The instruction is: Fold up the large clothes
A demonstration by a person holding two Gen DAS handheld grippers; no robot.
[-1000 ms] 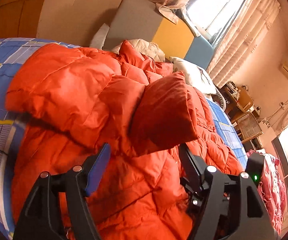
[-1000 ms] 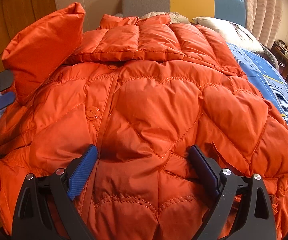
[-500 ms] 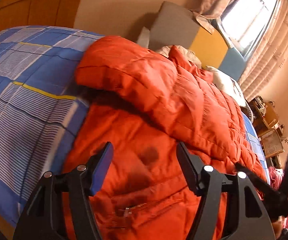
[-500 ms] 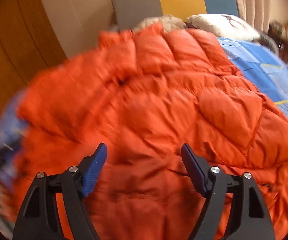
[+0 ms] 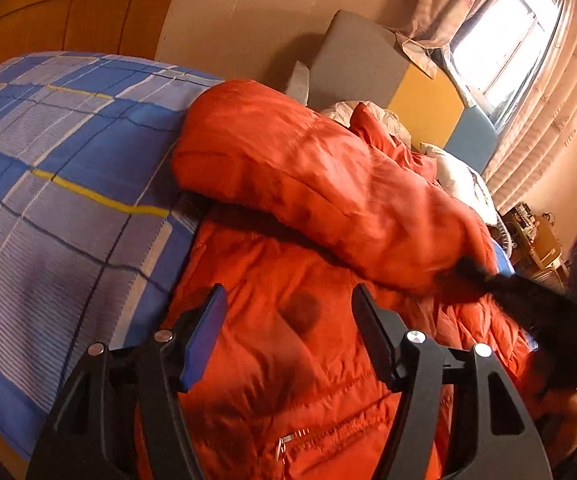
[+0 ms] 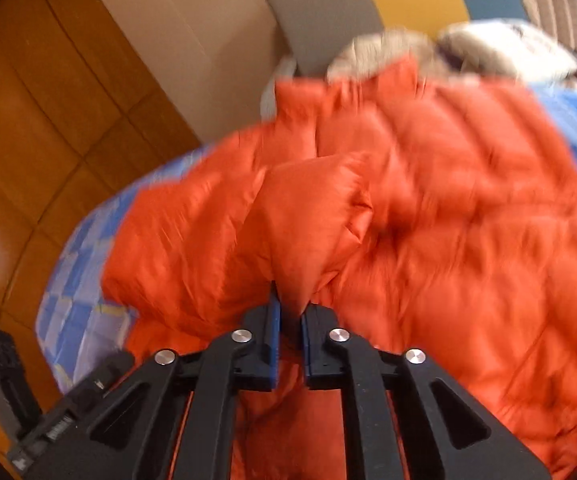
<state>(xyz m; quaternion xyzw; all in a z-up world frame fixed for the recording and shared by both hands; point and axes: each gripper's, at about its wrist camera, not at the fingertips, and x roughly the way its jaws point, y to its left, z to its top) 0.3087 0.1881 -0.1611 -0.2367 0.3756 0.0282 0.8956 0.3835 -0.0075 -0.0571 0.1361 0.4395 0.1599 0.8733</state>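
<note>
- Two grippers working on one big orange puffy coat [image 5: 288, 360], spread out flat on the blue checked bed cover [image 5: 68, 200].
- Lying with its collar end up at 12 o'clock near the pillows [image 6: 500, 52] and its lower part down at 6 o'clock, close to both cameras.
- Right gripper [image 6: 288, 304] pinching tight on a puffy orange flap, most likely the sleeve [image 6: 312, 220], with both blue pads pressed on the cloth.
- Showing up blurry in the left wrist view too, at 3 o'clock, as a dark shape at the low end of that same sleeve.
- Left gripper [image 5: 288, 320] hanging just over the coat body with its fingers [image 5: 204, 336] apart and nothing between them, not touching any cloth.
- Probably folding the sleeve across the front of the coat.
- Doing it well: keeping the pinch firm, since slippery puffy cloth is likely slipping out easily.
- Lifting the sleeve only a little, so the rest of the coat is not getting dragged along.
- Carrying it toward the middle of the coat and laying it down flat, not bunched.
- Pressing the coat body down with the free left gripper, or grabbing the side edge at 9 o'clock, for keeping things steady.
- Going slowly, because fast moves are making the puffy parts pop back up.
</note>
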